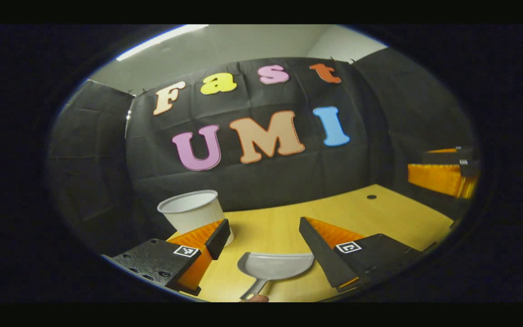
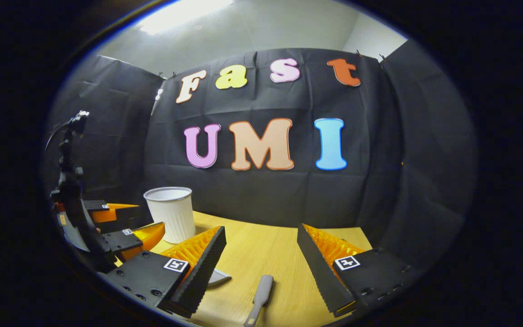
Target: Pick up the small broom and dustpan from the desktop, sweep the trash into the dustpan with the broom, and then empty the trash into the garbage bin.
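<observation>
Nothing is done yet: one dustpan [image 1: 276, 267] lies on the table [image 1: 379, 218] at 6 o'clock between the left claw's [image 1: 265, 234] fingers, one broom [image 2: 259, 299] at 6 o'clock under the right claw [image 2: 261, 240]. Both claws gape wide and hold nothing. One bin [image 1: 192, 211] (white, ribbed) stands at 8 o'clock. Trash I cannot make out. Picking up, sweeping and emptying all remain.
</observation>
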